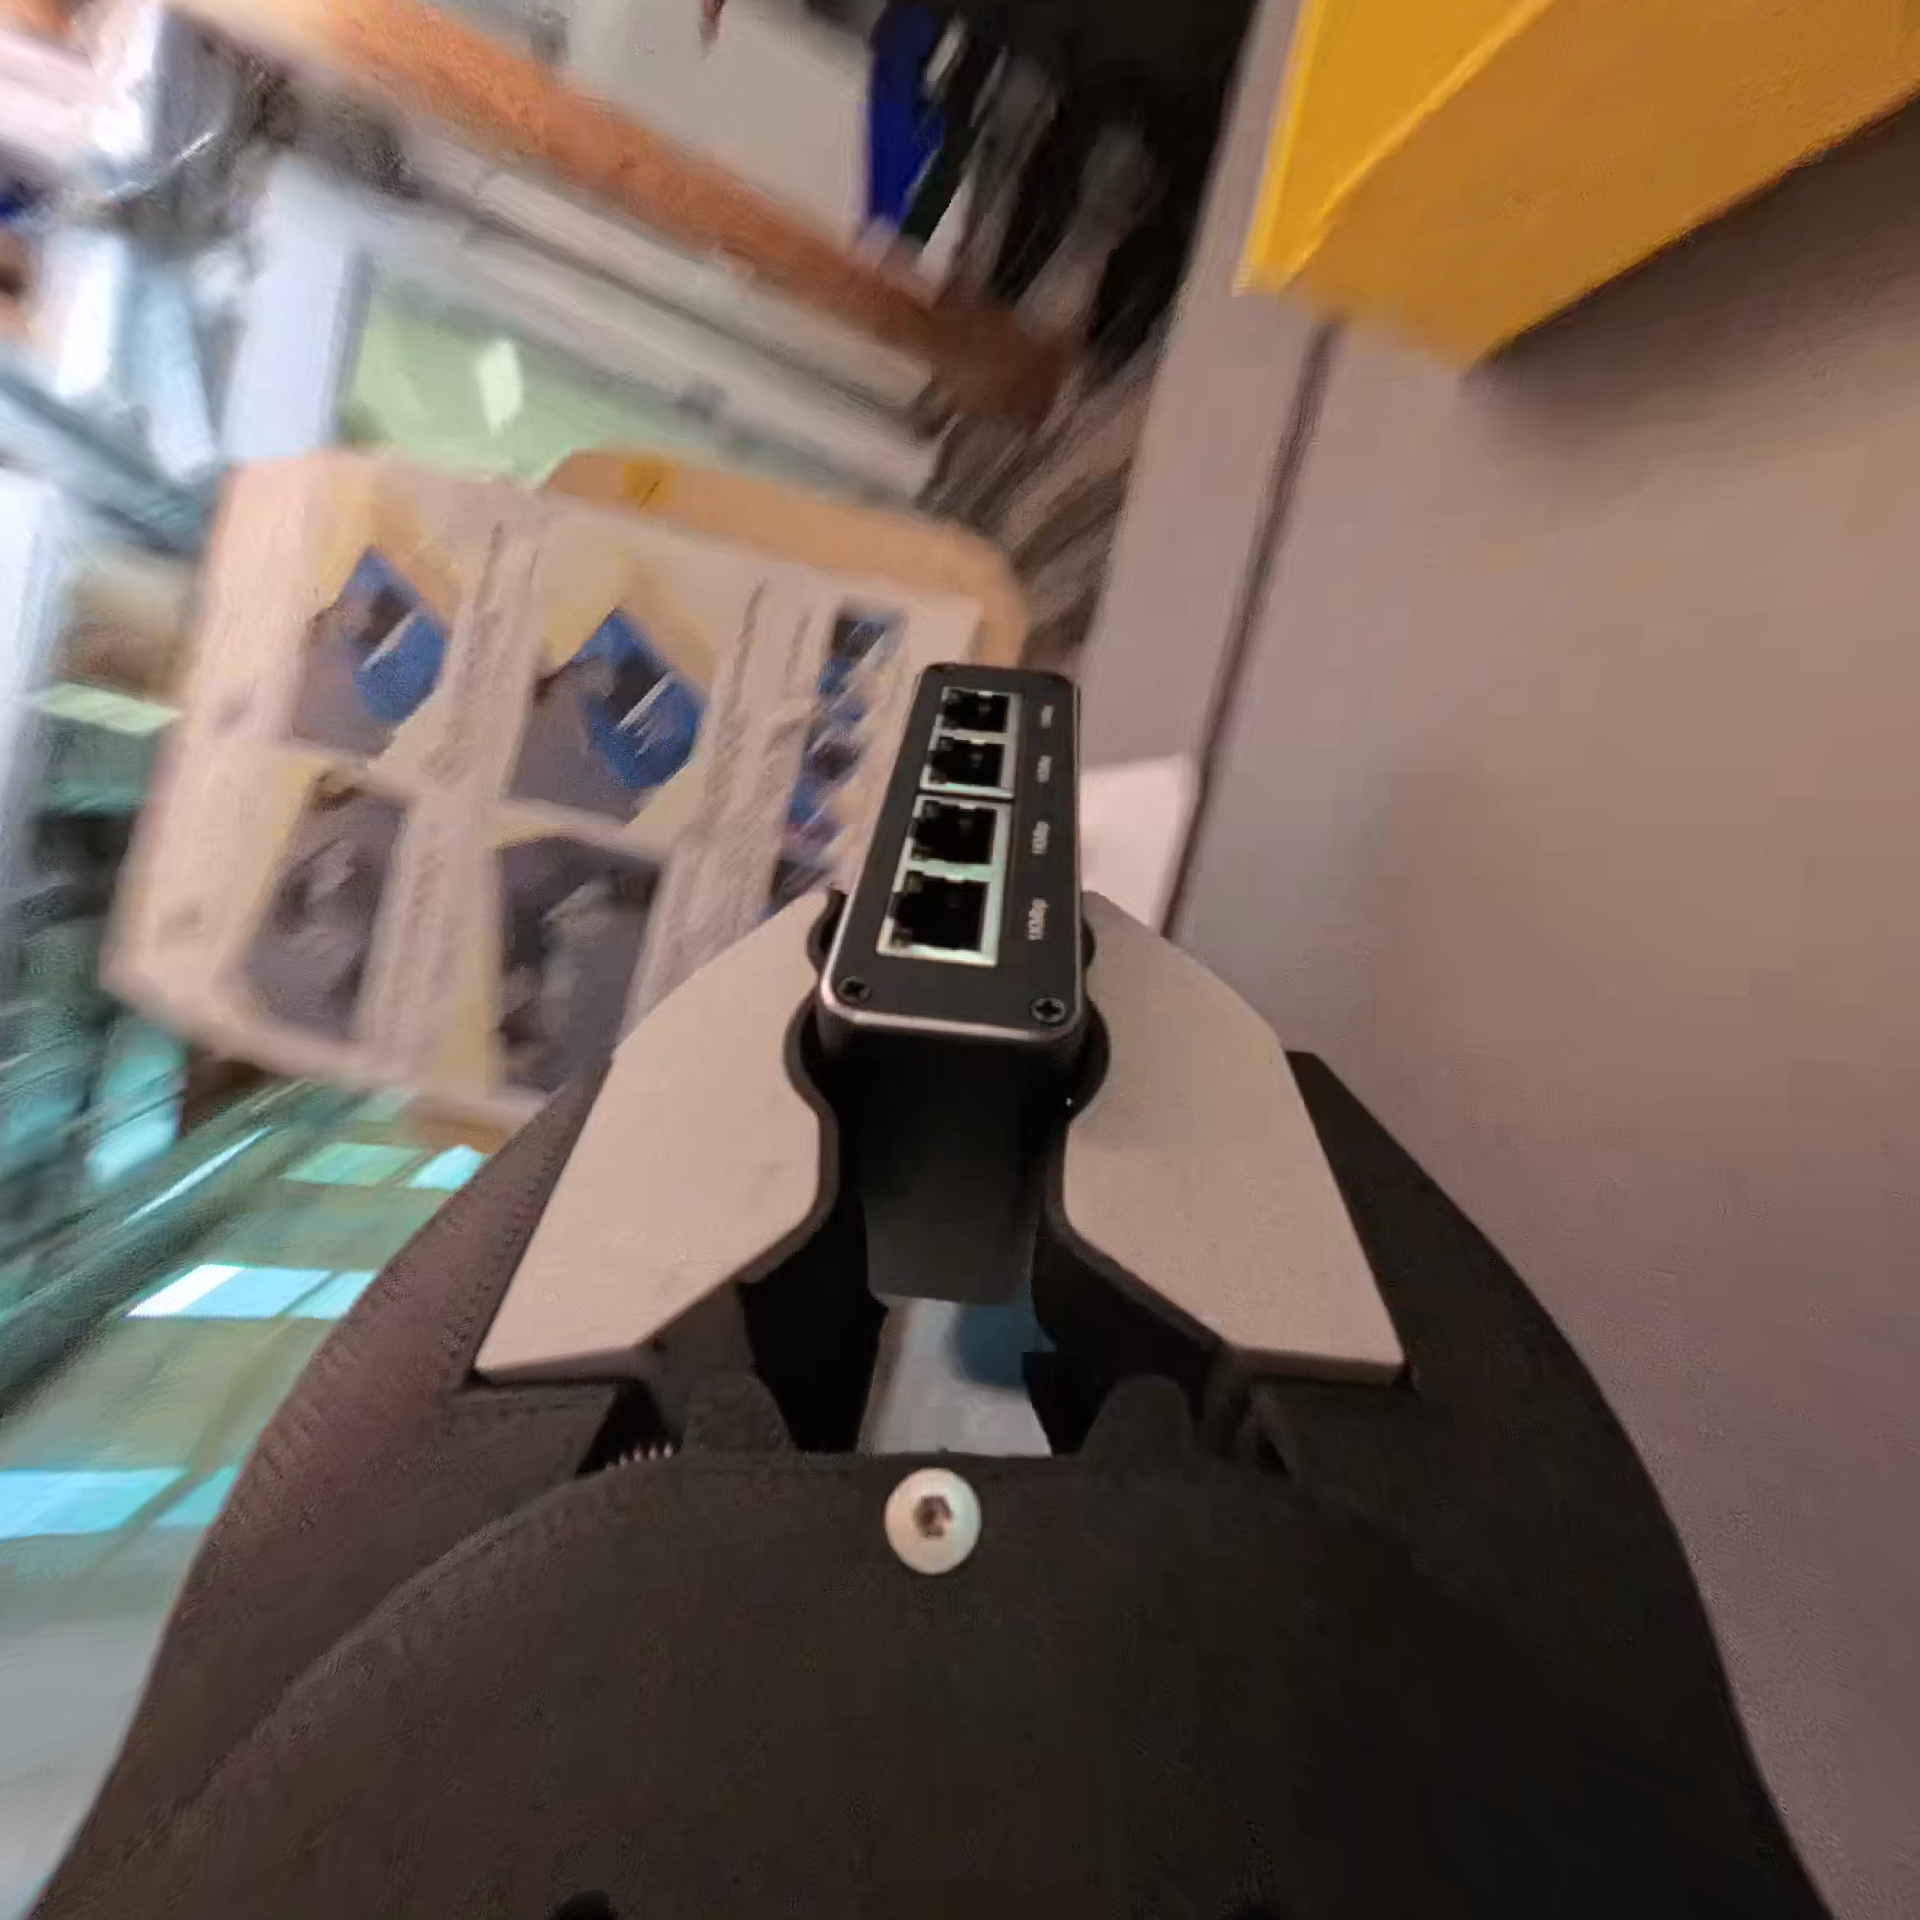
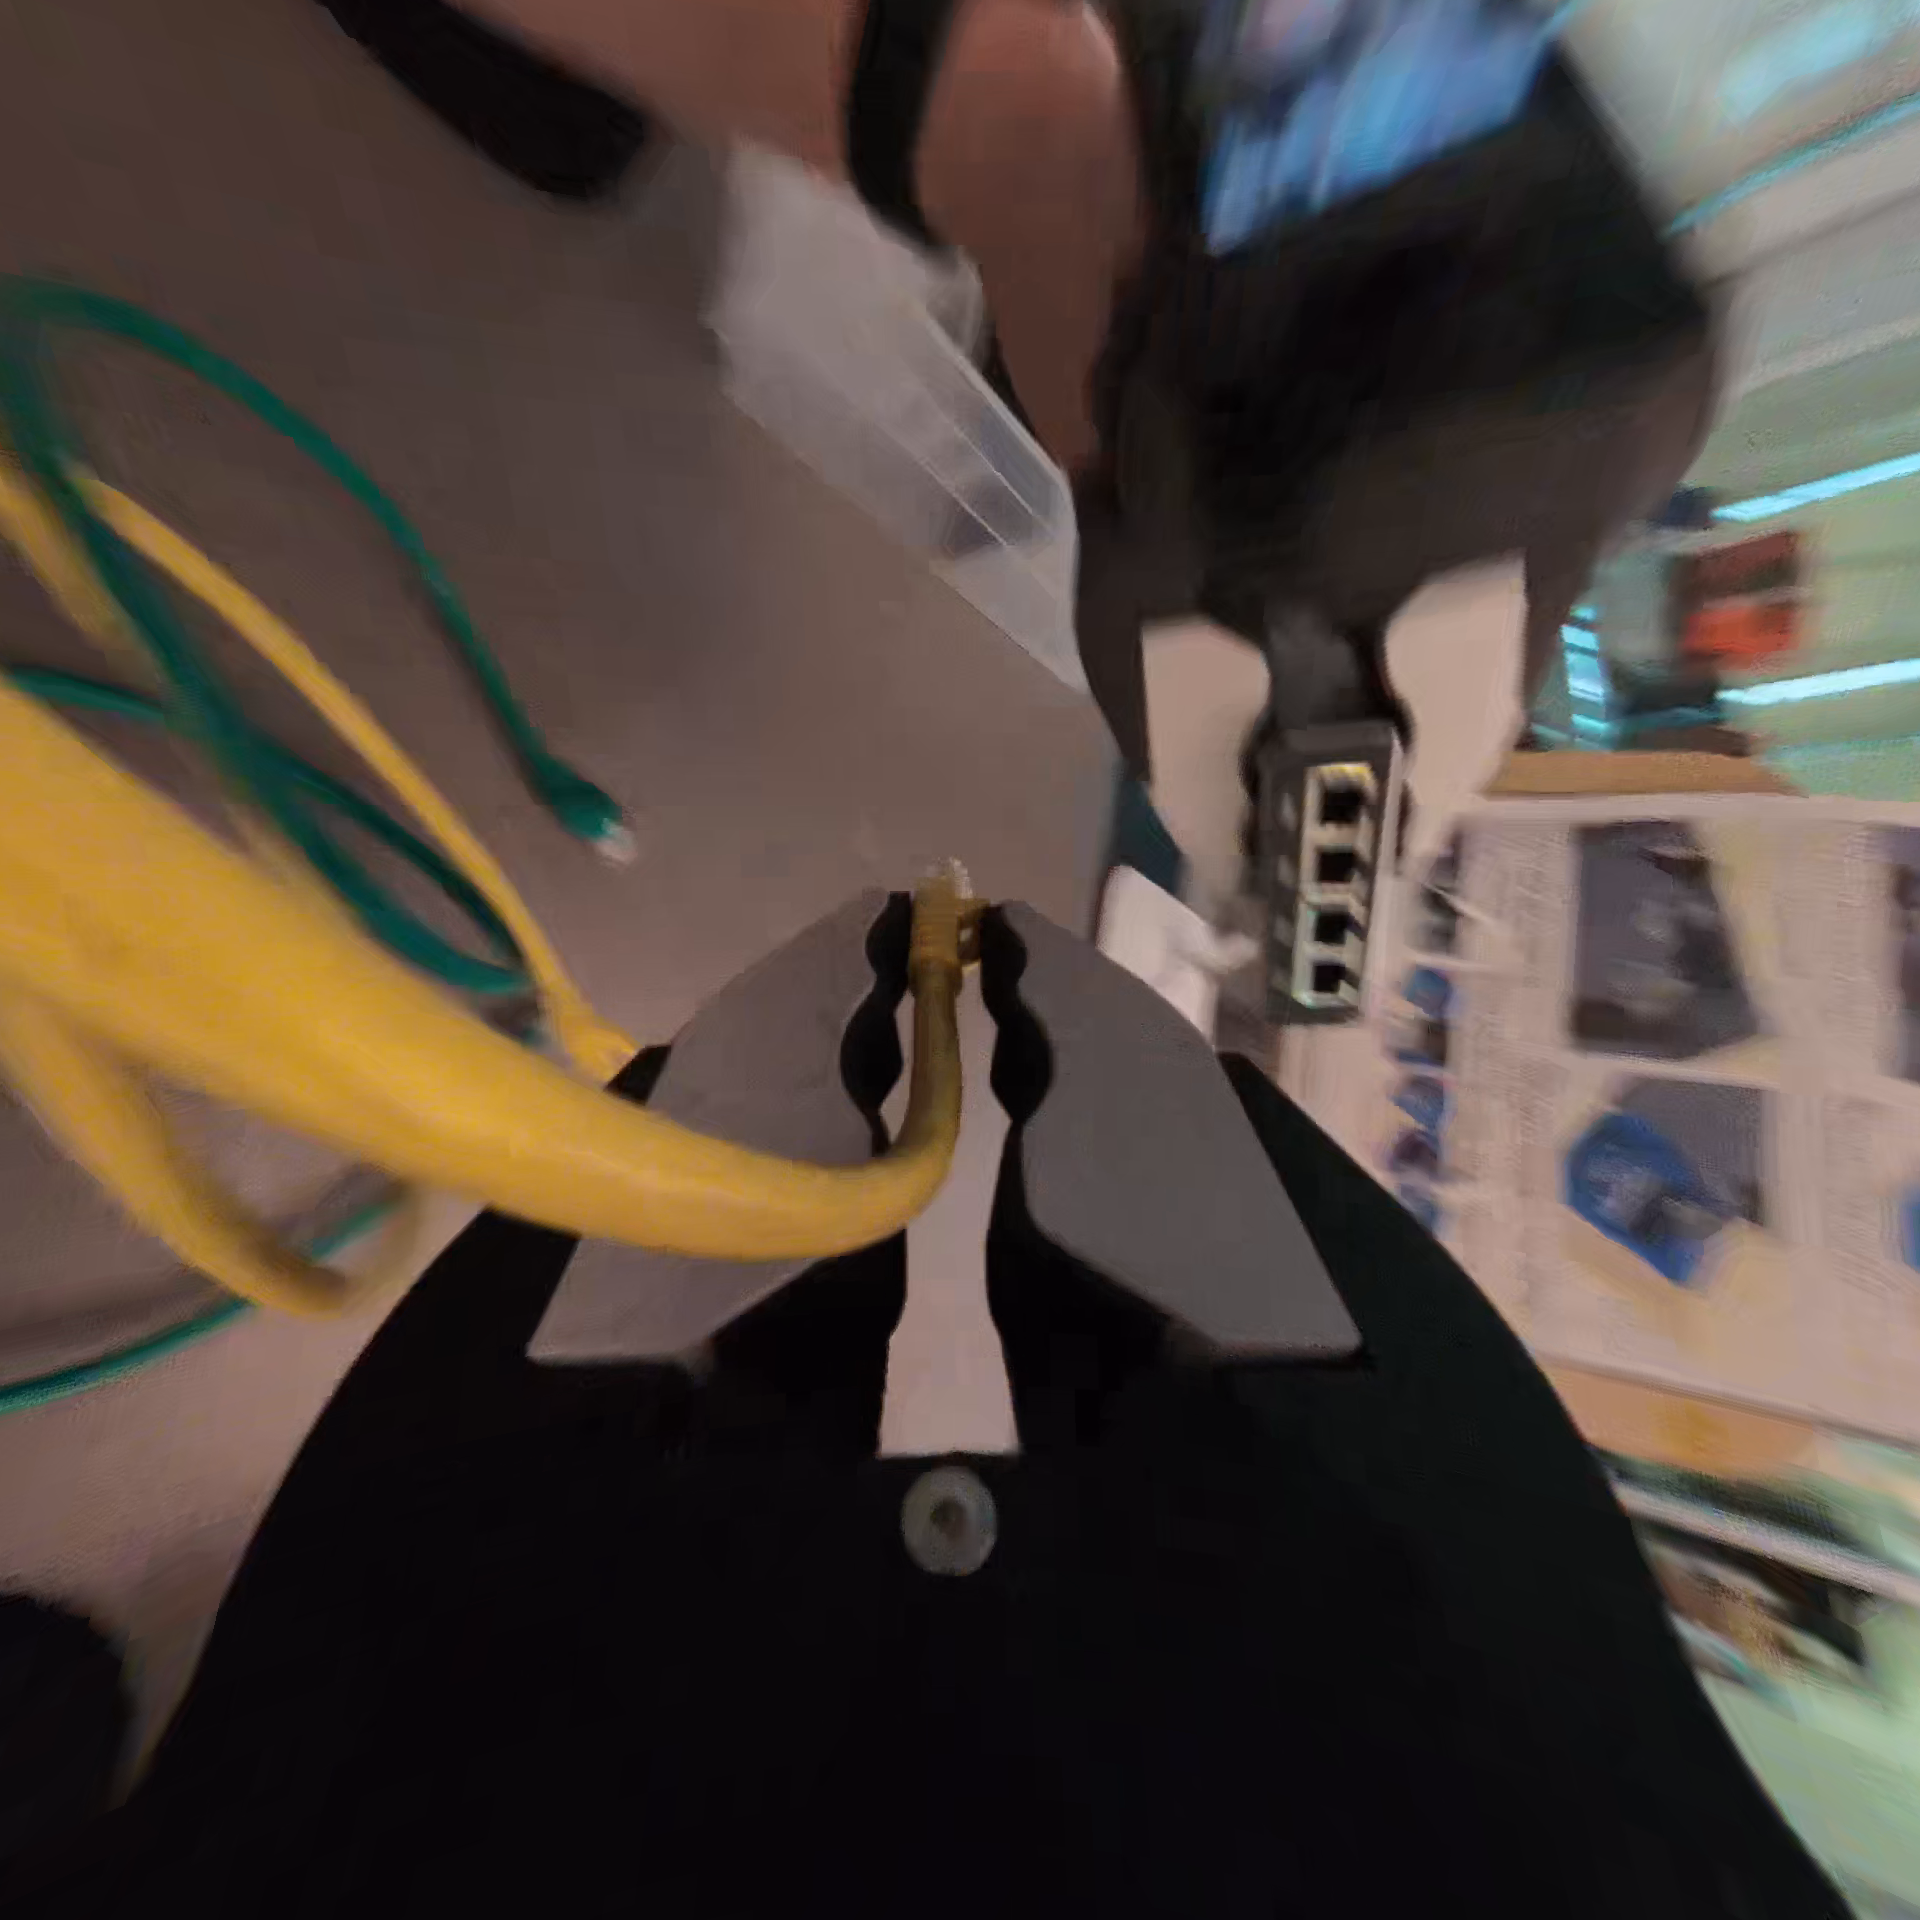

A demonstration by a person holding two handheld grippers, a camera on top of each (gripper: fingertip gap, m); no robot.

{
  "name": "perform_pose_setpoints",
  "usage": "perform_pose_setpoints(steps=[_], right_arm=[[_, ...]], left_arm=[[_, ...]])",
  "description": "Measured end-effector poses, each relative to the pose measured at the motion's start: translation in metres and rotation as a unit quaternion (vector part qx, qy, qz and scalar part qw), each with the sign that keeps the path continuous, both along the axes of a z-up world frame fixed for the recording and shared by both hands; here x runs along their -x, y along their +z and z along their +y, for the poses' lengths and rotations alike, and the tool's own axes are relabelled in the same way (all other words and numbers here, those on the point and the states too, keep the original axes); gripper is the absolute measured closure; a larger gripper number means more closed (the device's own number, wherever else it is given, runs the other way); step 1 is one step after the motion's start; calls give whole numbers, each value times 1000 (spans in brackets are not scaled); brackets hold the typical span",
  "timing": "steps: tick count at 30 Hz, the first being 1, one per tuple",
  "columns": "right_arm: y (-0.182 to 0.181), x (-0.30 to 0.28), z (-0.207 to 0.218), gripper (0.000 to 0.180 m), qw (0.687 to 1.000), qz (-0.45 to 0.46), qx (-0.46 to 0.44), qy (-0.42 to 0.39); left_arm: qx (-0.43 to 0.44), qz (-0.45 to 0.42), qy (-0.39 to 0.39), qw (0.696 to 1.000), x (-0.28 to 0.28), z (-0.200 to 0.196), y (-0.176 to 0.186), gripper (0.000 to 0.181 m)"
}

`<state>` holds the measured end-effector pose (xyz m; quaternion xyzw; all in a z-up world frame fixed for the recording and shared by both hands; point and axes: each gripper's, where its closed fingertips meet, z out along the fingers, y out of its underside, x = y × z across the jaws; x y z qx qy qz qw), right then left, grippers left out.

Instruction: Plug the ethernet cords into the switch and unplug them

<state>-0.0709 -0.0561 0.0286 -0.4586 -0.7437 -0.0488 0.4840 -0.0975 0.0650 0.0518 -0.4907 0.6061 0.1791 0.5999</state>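
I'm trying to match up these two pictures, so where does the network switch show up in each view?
Left wrist view: the switch sits centre frame, clamped in the left tool, four empty ports facing the camera.
Right wrist view: the switch is smaller, right of centre, held out ahead past the yellow cord's plug.
Shared landmark: the stacked white boxes with blue pictures.

both grippers [image 1: 951, 997] [image 2: 940, 935] clamped, loaded
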Motion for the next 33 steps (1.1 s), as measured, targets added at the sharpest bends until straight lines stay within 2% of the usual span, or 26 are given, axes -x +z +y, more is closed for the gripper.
perform_pose_setpoints(steps=[1, 2, 4, 9, 13, 17, 19, 20, 26, 27, 30, 33], right_arm=[[0, -5, 9, 165, 1000, -4, -17, -19], [1, -7, 12, 165, 1000, 5, -2, -31], [7, -15, 15, 165, 999, 14, -14, -34], [9, -55, 46, 165, 994, 22, -27, -108], [-25, -78, 81, 166, 981, -30, 1, -194], [-47, -87, 84, 166, 970, -63, 60, -227], [-58, -99, 86, 166, 957, -90, 87, -263], [-71, -103, 81, 165, 946, -105, 133, -276], [-137, -112, 97, 162, 871, -145, 260, -391], [-144, -109, 101, 161, 864, -139, 268, -403], [-152, -108, 102, 136, 850, -135, 289, -419], [-149, -123, 94, 122, 843, -154, 301, -418]], left_arm=[[46, -33, -56, 997, -7, -16, 4, 144], [71, -71, -78, 992, -11, -25, 13, 144], [90, -82, -89, 989, -13, -28, 16, 144], [19, -79, -65, 995, -2, -20, 28, 143], [6, -99, -56, 993, 8, -22, 45, 144], [2, -110, -41, 993, 22, -19, 56, 143], [20, -124, -43, 991, 26, -21, 61, 144], [28, -131, -42, 990, 27, -21, 63, 144], [66, -135, -35, 988, 37, -19, 61, 144], [91, -123, -33, 988, 37, -18, 52, 144], [166, -64, -23, 984, 38, -16, 21, 144], [185, -41, -19, 982, 34, -14, 7, 144]])
